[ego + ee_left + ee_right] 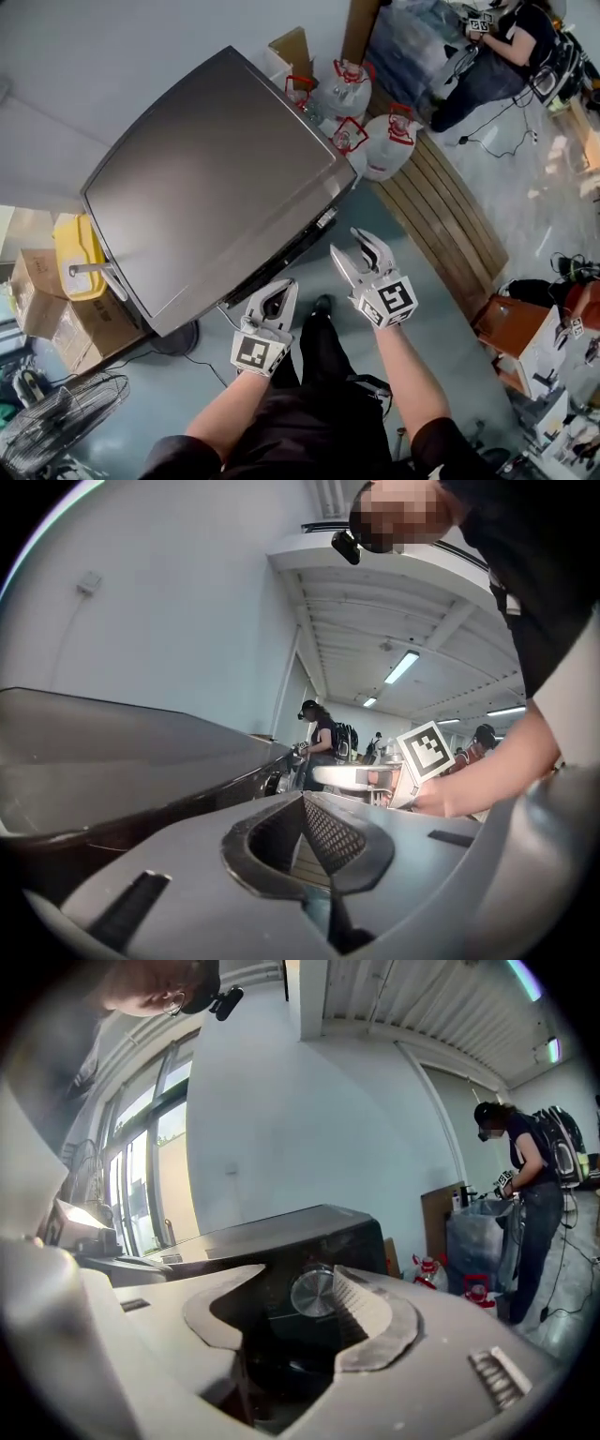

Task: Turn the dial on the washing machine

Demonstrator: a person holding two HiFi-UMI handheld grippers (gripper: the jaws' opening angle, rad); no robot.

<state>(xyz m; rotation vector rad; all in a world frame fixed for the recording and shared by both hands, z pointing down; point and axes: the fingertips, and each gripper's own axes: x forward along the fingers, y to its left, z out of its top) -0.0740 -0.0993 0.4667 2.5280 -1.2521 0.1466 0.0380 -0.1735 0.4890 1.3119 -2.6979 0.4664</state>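
The washing machine (206, 178) has a dark grey top, and its black front panel faces me. A round silver dial (325, 218) sits on that panel. In the right gripper view the dial (314, 1290) shows straight ahead, framed by the two jaws but apart from them. My right gripper (349, 244) (299, 1267) is open, a short way in front of the dial, with nothing in it. My left gripper (284, 286) (303, 801) hangs lower left beside the panel, its tips together and empty. The right gripper's marker cube (424, 752) shows in the left gripper view.
Water bottles with red handles (342, 94) stand behind the machine's right corner, next to a slatted wooden bench (450, 216). A yellow container (75, 253), cardboard boxes (33, 291) and a floor fan (56, 431) are to the left. Another person (525, 1194) works at the far right.
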